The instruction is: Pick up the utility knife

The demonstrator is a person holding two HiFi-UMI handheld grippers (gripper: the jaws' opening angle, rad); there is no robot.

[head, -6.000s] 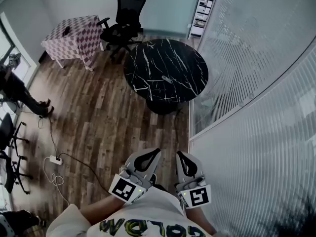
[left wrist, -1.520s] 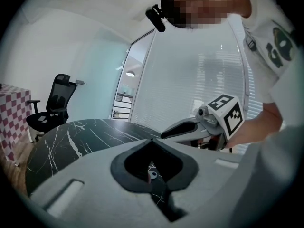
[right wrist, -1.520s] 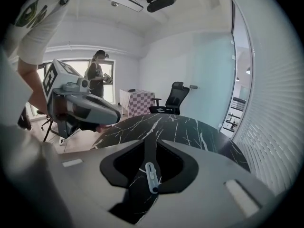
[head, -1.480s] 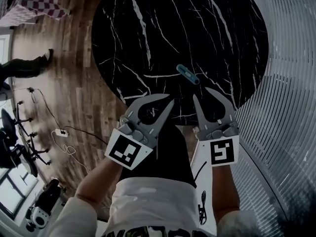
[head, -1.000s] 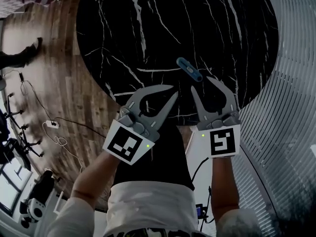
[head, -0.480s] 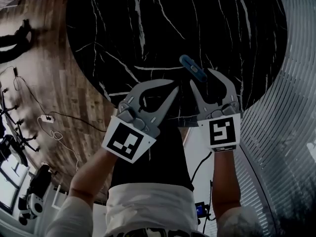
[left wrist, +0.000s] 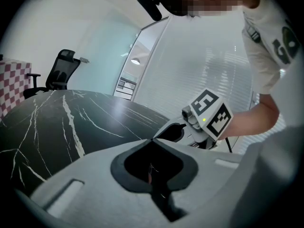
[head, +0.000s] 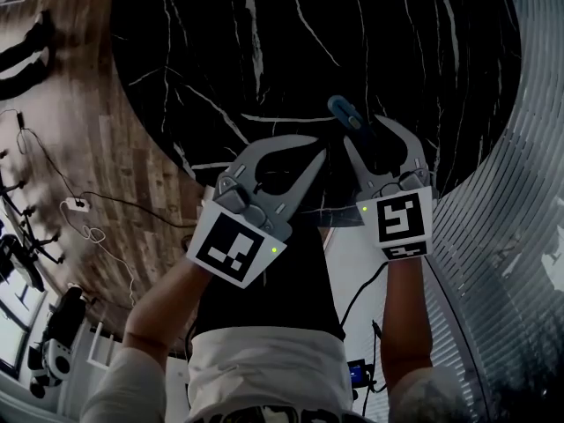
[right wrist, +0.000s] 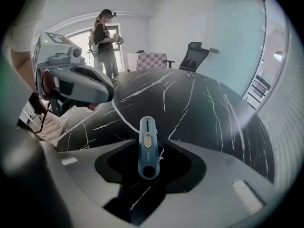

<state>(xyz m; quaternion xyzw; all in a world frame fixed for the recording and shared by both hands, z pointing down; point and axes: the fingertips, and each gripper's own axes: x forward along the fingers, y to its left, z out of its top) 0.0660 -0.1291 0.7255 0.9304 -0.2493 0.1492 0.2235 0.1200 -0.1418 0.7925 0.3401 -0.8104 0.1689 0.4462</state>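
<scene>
Nearest to us, the left gripper (head: 317, 146) was clenched with nothing in it, its jaws meeting tip to tip, and it hung just beside the right gripper (head: 363, 135) above the near edge of the table (head: 264, 60). The right gripper's jaws were opening and pointed steeply down. The utility knife (right wrist: 147, 148) lay flat on the black marble between them, and we judged that neither pad pressed on it. In the right gripper view the knife's long axis ran straight away along the gripper's own line, with the holed end nearest and the slider beyond, so the jaws straddled its narrow width. In the head view the knife (head: 345, 113) lay on a diagonal, its far end past the right gripper's fingertips. The right gripper was plainly the nearer of the two. We judged that the coming move called only for lowering and closing across the handle. Beyond the knife the tabletop ran on bare.
</scene>
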